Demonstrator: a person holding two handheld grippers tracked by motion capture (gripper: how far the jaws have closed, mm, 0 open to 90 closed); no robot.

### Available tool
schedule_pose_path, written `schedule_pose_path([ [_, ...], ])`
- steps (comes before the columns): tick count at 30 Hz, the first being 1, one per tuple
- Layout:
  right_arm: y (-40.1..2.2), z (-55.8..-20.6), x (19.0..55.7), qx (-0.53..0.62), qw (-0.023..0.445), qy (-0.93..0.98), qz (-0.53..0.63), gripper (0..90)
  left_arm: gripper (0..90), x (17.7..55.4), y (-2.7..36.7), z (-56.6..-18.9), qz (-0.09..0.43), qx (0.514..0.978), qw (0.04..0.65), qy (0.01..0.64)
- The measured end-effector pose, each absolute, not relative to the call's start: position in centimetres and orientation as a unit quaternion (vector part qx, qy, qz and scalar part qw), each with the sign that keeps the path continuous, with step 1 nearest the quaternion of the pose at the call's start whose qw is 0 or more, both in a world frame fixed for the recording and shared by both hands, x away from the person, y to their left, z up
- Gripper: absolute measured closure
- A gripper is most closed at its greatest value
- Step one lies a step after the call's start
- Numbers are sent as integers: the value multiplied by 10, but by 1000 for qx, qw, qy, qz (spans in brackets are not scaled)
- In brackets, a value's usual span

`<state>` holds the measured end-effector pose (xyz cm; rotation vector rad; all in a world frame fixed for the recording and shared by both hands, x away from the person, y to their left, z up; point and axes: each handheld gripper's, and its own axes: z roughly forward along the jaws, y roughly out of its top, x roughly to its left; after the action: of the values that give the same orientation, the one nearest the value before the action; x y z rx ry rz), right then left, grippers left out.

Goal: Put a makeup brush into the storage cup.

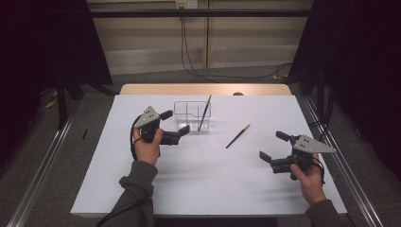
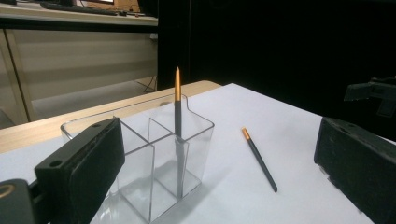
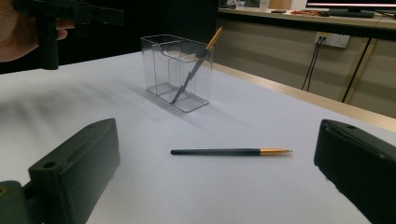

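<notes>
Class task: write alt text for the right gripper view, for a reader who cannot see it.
A black pen with a gold tip lies flat on the white table between the open jaws of the right claw. Behind it stands a clear divided holder with a second pen leaning inside. The left claw is at the upper left.

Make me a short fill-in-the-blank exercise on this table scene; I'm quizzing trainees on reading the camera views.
1. One pen leans inside the clear ____ organiser.
2. The second pen lies flat on the white ____, between the organiser and the right gripper.
3. The jaws of the left gripper stand ____, next to the organiser.
4. The tip of each pen is coloured ____.

Missing words: plastic; table; open; orange
</notes>
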<state>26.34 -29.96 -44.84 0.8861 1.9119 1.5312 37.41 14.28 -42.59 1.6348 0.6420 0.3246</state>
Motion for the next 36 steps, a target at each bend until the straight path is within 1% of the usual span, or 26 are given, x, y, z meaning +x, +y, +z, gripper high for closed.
schedule_pose_path([
  [1, -300, -449, 264, 327, 266, 708, 566, 0, 17, 374, 145, -426, 140, 718, 625, 272],
  [4, -299, -449, 264, 327, 265, 709, 567, 0, 18, 371, 148, -425, 143, 712, 630, 274],
  [10, -297, -449, 264, 326, 266, 710, 565, 0, 17, 365, 154, -424, 149, 717, 625, 271],
  [15, -296, -449, 264, 326, 258, 713, 565, 0, 19, 361, 158, -423, 155, 718, 624, 265],
  [16, -296, -449, 264, 324, 256, 713, 566, 0, 19, 359, 157, -424, 161, 712, 627, 272],
  [19, -295, -449, 264, 324, 259, 714, 564, 0, 19, 357, 159, -423, 163, 716, 624, 267],
  [20, -294, -449, 265, 324, 257, 714, 565, 0, 19, 357, 160, -423, 156, 716, 627, 265],
  [23, -296, -449, 265, 322, 255, 717, 563, 0, 19, 354, 161, -424, 159, 710, 630, 272],
  [26, -294, -450, 266, 332, 262, 710, 563, 0, 19, 351, 164, -424, 159, 714, 627, 267],
  [28, -295, -450, 267, 327, 253, 716, 563, 0, 19, 350, 166, -425, 163, 712, 629, 268],
  [31, -293, -451, 268, 330, 260, 713, 561, 0, 19, 347, 168, -426, 164, 712, 627, 272],
  [32, -294, -451, 268, 326, 254, 717, 561, 0, 19, 347, 169, -426, 164, 712, 627, 271],
  [36, -292, -452, 267, 327, 255, 719, 557, 0, 20, 344, 174, -426, 167, 711, 628, 270],
])
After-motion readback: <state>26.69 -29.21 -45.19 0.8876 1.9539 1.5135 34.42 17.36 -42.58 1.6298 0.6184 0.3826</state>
